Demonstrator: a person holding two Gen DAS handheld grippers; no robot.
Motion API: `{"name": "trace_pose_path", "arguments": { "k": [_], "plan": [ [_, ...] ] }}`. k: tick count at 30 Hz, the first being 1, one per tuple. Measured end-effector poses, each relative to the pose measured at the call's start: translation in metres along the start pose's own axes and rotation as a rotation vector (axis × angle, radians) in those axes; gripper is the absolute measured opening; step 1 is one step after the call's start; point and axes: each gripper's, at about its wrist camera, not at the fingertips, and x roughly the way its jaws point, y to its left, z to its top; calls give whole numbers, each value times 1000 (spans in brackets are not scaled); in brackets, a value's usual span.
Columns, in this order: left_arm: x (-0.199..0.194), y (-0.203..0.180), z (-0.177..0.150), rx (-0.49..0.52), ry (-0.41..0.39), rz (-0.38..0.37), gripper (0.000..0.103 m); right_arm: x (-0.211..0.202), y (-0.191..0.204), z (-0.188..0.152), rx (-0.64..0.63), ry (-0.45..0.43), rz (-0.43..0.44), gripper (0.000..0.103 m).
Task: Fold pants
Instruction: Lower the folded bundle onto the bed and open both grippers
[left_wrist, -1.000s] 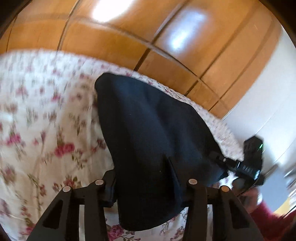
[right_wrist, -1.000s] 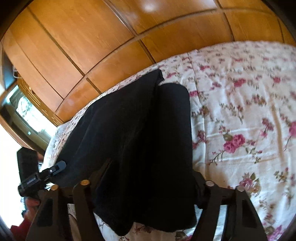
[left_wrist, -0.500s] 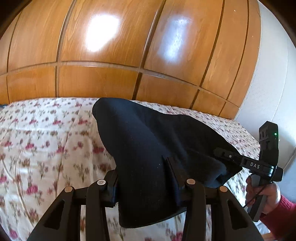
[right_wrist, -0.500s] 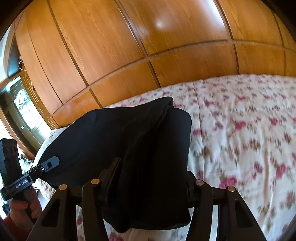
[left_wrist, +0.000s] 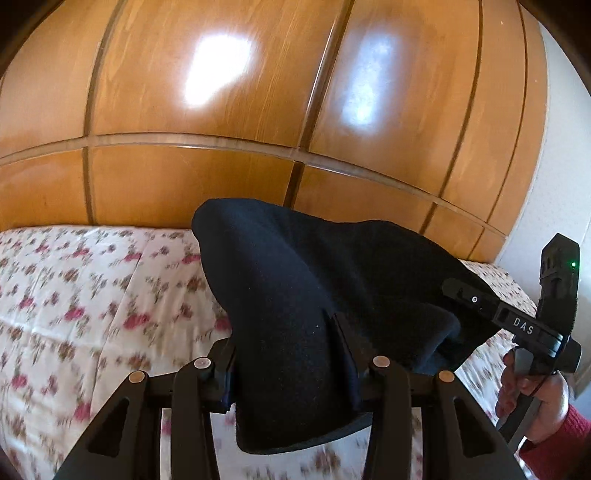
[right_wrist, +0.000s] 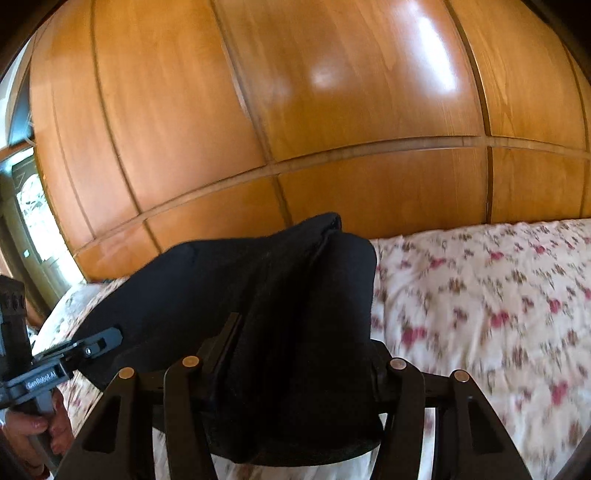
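Above the floral bedspread (left_wrist: 85, 306), both grippers hold the dark pants (left_wrist: 314, 295) lifted and draped between them.

Left gripper (left_wrist: 291, 373) and right gripper (right_wrist: 295, 369) are each clamped on a thick bunch of the cloth, whose far end trails toward the wooden wardrobe (left_wrist: 229, 110); whether that end touches the bed I cannot quite tell. To do the fold well, I judge the two grips should travel level and together, keeping the held edge taut so the layers land square instead of sagging in the middle. Fabric looks heavy, matte, soft and fleece-like, already doubled, with rounded folds, not sharp creases. Quilted cotton below is pale with pink roses; the glossy, panelled wood behind reflects window light.
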Motion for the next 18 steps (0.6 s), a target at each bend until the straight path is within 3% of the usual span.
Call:
{"name": "trace_pose_path", "arguments": {
  "k": [4,7,8,12,18],
  "plan": [
    [33,2,7,33,-4,32,45,27,-15,8,-23,-21,-17,55],
    [64,16,2,-9,63,41,47,51,-30,2,-7,32,-65,55],
    [68,20,-2,-14,59,44,53,59,-37,-3,13,63,-84,56],
    [67,28,-15,-33,23,60,70,63,-49,-10,73,83,-95,64],
    [67,21,-16,10,5,117,72,64,-44,-13,50,85,-145,71]
  ]
}}
